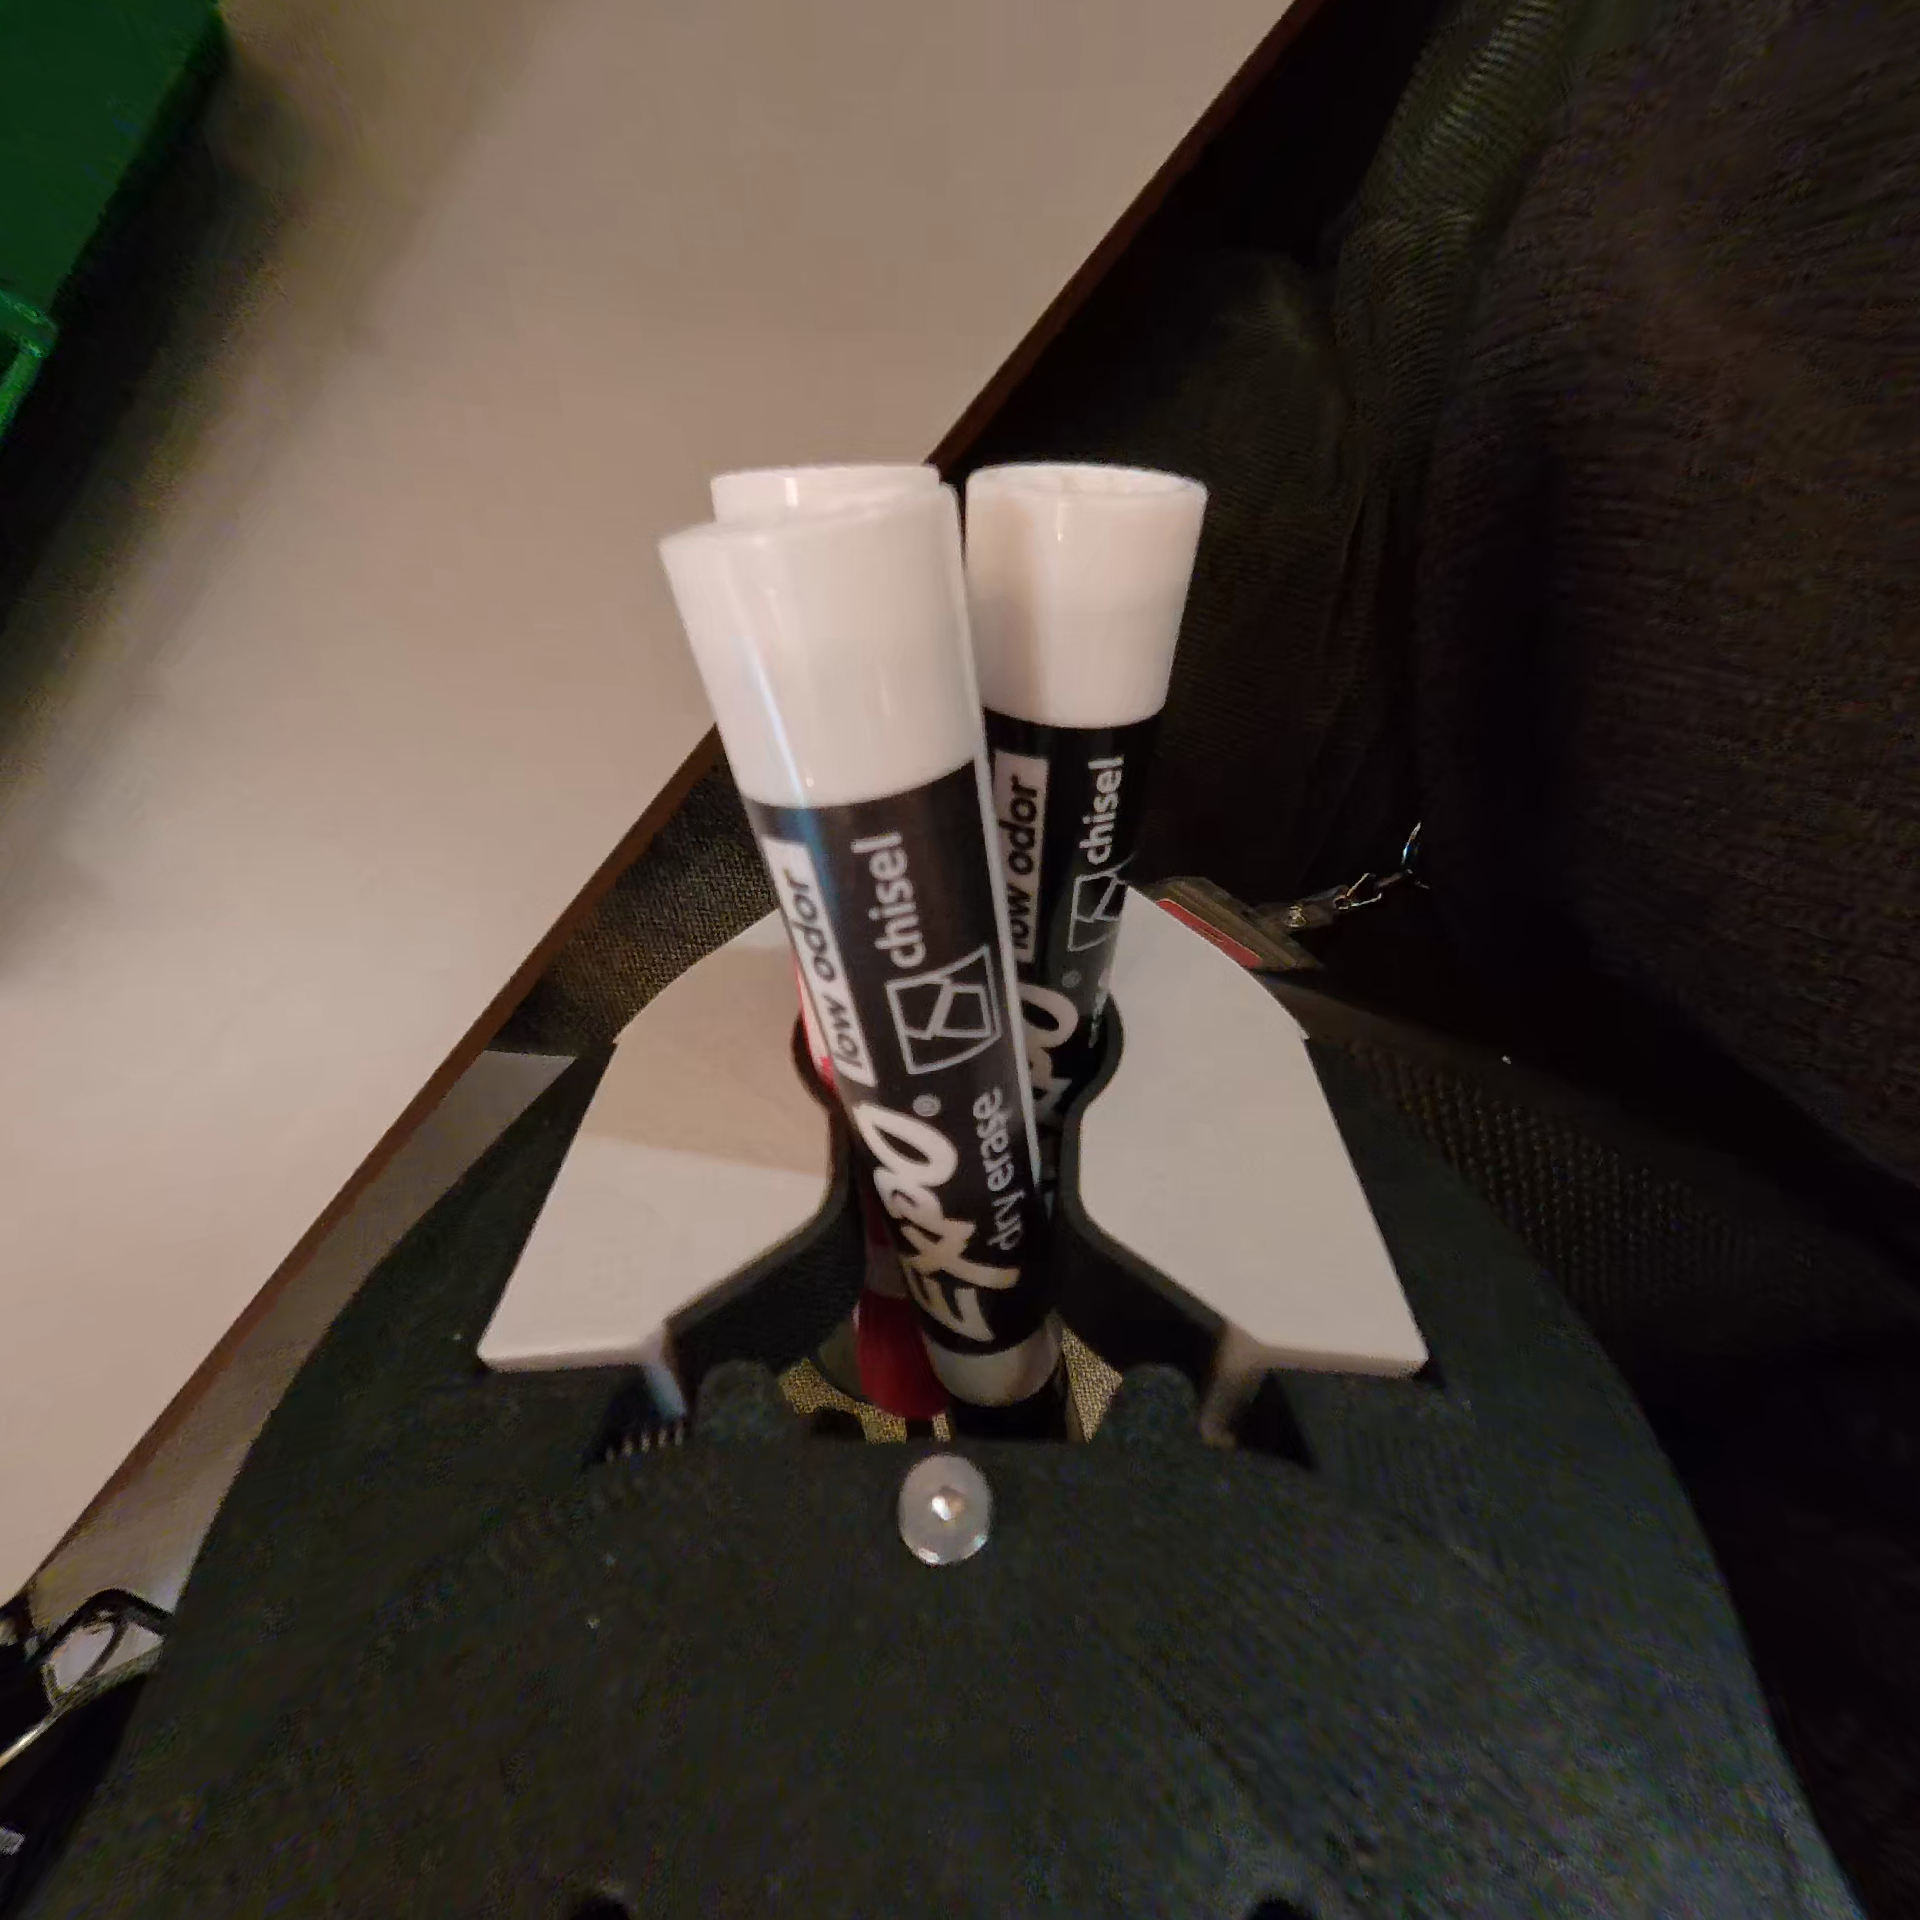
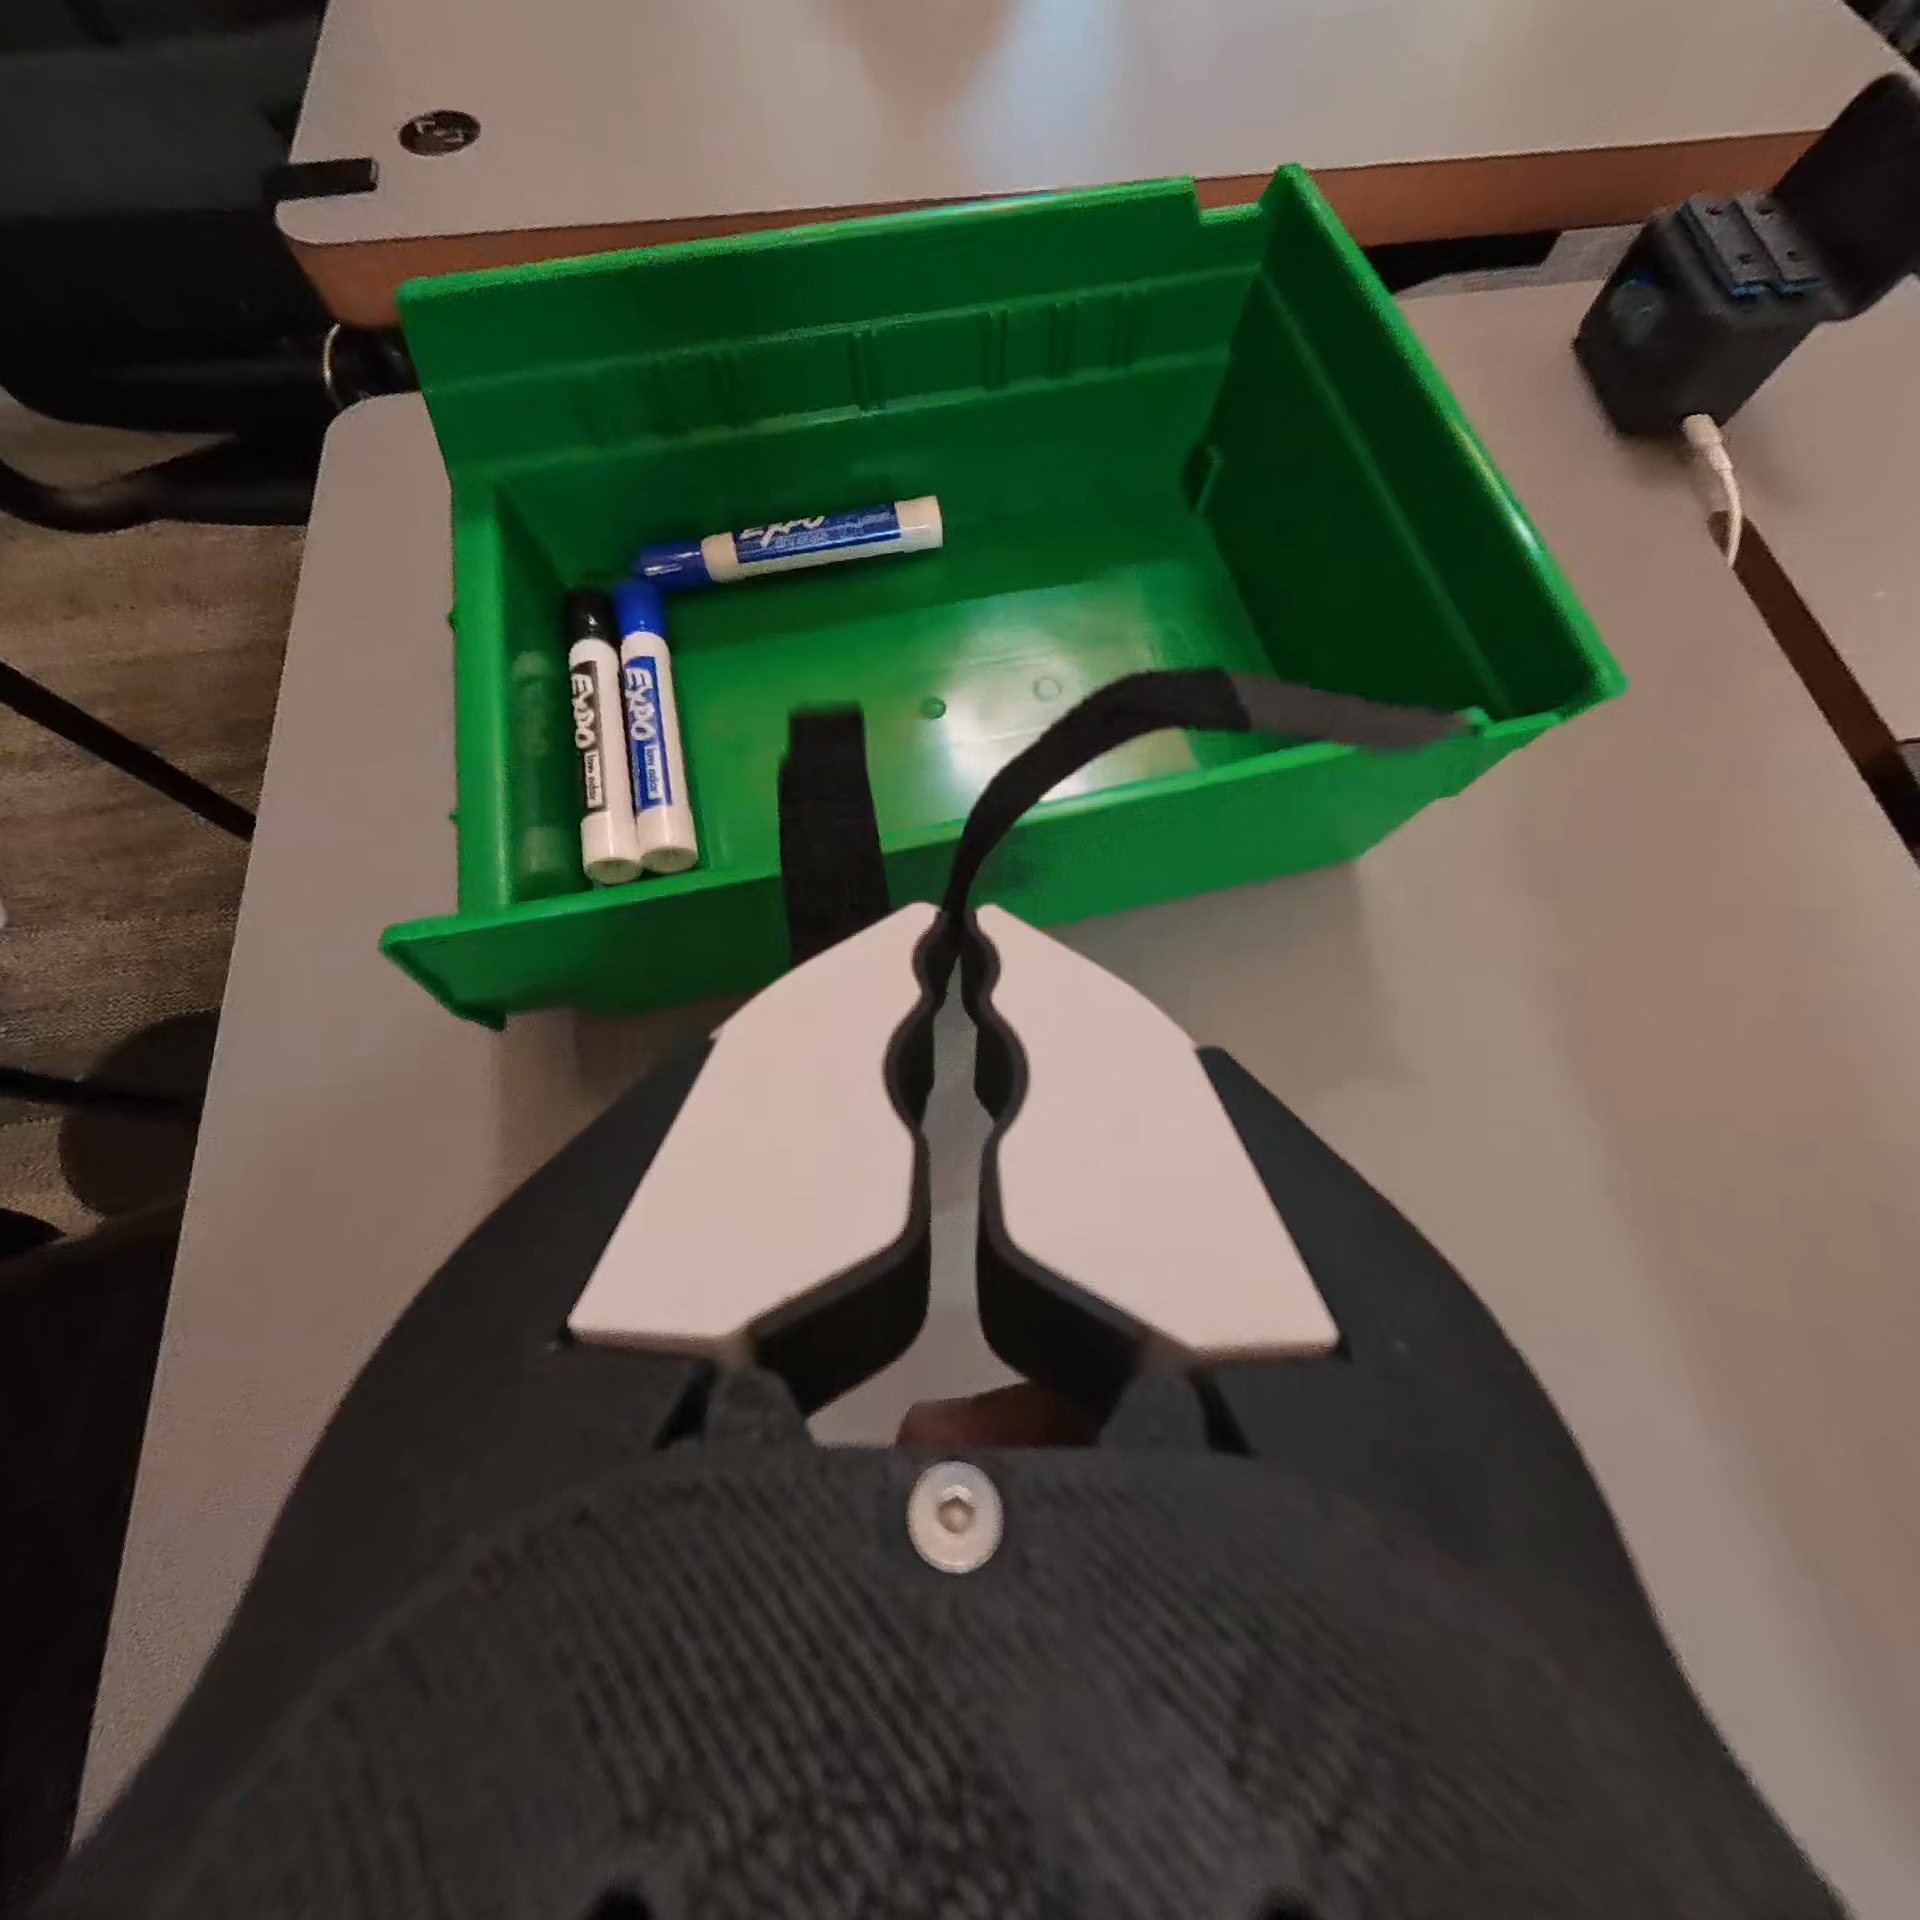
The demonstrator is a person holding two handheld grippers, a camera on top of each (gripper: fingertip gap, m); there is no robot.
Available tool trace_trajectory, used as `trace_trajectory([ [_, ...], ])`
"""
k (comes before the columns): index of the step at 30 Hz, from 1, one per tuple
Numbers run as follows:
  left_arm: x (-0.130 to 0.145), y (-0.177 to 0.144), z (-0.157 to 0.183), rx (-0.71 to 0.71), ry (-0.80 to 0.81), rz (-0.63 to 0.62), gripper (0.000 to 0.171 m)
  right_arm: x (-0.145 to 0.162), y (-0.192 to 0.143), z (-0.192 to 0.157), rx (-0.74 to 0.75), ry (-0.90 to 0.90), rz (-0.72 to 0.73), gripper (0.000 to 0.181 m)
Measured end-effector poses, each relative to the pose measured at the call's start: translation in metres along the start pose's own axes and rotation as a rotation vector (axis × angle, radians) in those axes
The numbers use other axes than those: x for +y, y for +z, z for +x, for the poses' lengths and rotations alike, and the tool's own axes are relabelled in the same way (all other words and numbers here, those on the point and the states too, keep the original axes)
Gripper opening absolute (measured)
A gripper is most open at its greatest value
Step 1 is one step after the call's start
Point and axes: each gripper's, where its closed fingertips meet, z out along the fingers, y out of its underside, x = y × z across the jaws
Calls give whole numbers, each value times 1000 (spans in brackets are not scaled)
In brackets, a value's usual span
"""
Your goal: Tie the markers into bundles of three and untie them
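Observation:
My left gripper is shut on a bundle of dry-erase markers with black labels and white ends that point away from the camera. A red part shows behind them. The bundle is held over the table edge, beside dark fabric. My right gripper is shut on a black strap just above the near wall of a green bin. The strap curves right across the bin, and a second length hangs to the left. In the bin lie a green marker, a black one and two blue ones.
A black charger box with a white cable stands at the back right of the grey table. A second table abuts behind the bin. Carpet floor lies to the left. A corner of the green bin and a clipped badge show in the left wrist view.

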Motion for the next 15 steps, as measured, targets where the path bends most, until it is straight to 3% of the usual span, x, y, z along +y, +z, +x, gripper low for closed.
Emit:
trace_trajectory([
  [9,-9,1,4,2,16,-20,43,6,20,1,174,-116,-58,2],
  [15,-7,1,3,7,10,-18,43,16,27,18,299,-34,-63,2],
])
